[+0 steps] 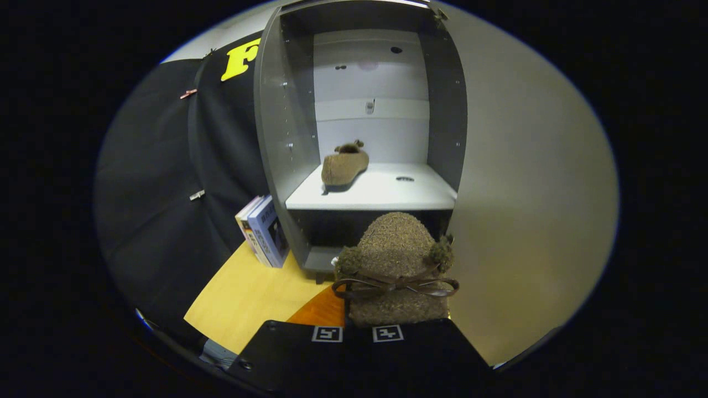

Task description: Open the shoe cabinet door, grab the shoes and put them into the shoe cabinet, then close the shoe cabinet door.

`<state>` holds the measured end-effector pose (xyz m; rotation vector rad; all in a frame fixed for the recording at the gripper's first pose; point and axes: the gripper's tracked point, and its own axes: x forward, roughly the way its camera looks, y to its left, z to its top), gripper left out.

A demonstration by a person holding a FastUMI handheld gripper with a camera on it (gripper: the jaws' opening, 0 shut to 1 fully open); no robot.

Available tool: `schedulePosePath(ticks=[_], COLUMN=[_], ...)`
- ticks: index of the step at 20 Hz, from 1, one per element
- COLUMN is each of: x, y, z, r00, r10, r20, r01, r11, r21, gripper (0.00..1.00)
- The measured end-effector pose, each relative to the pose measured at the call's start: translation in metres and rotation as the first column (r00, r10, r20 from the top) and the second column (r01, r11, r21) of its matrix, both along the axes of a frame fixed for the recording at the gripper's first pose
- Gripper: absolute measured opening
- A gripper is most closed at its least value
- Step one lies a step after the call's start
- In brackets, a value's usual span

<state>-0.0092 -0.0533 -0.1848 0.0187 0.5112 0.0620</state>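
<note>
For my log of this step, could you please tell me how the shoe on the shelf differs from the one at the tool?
The shelf shoe rests inside the open cabinet, free of any grip; the held shoe is outside, clamped in the tool, toe towards the cabinet. The shelf shoe lies at an angle; the held shoe shows its top and bow. Both are brown and fuzzy, seemingly a pair.

A staged recording booth, not a home: black cloth wall point(160, 221), bare shoe cabinet point(365, 110), books point(264, 231) leaning on wooden floor point(249, 293).
</note>
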Motion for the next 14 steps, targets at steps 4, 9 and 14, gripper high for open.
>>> schedulePosePath(ticks=[4, 9, 14], x=[0.053, 0.133, 0.204], y=[0.000, -0.001, -0.013], z=[0.040, 0.072, 0.068], r00=[0.999, 0.997, 0.996], r10=[-0.027, -0.055, -0.089], r20=[0.039, 0.057, 0.007], r01=[0.027, 0.054, 0.089], r11=[1.000, 0.998, 0.996], r21=[0.012, 0.024, 0.026], gripper=[0.05, 0.05, 0.05])
